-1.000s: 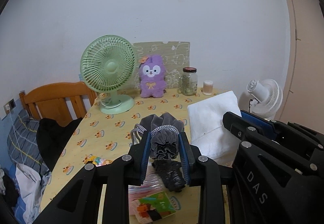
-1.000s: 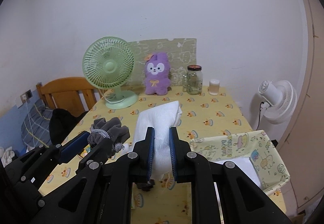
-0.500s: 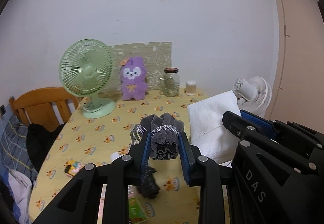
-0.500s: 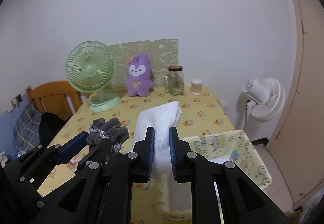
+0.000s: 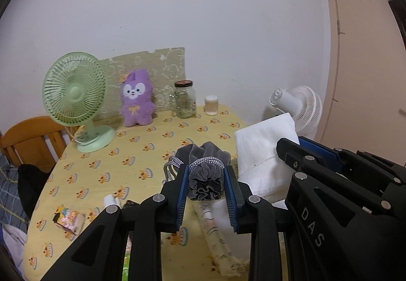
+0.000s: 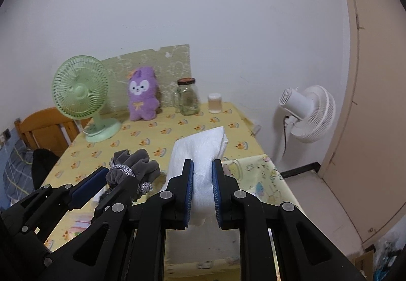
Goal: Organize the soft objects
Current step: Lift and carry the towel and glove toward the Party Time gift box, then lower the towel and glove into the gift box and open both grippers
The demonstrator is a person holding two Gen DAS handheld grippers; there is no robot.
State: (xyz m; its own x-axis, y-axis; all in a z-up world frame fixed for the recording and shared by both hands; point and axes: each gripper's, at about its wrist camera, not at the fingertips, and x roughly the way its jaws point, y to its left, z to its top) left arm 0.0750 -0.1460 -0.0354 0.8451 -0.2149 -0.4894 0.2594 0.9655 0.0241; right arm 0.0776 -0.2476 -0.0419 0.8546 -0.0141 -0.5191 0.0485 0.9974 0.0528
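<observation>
My left gripper (image 5: pixel 206 174) is shut on a grey velvet drawstring pouch (image 5: pixel 203 166) and holds it in the air above the near end of the table; the pouch also shows in the right wrist view (image 6: pixel 132 169). My right gripper (image 6: pixel 203 169) is shut on a folded white towel (image 6: pixel 200 154), held just right of the pouch; the towel also shows in the left wrist view (image 5: pixel 261 156). A purple plush bunny (image 5: pixel 137 100) sits upright at the far end of the table.
The table has a yellow patterned cloth (image 5: pixel 142 144). A green desk fan (image 5: pixel 76 100), a glass jar (image 5: pixel 184 99) and a small cup (image 5: pixel 211 105) stand at the back. A yellow fabric bin (image 6: pixel 258 179) sits below right. A white floor fan (image 6: pixel 307 113) and wooden chair (image 6: pixel 45 126) flank the table.
Both grippers have drawn back and to the right with their loads. The table's far end now looks farther off, and more of the floor and door side shows.
</observation>
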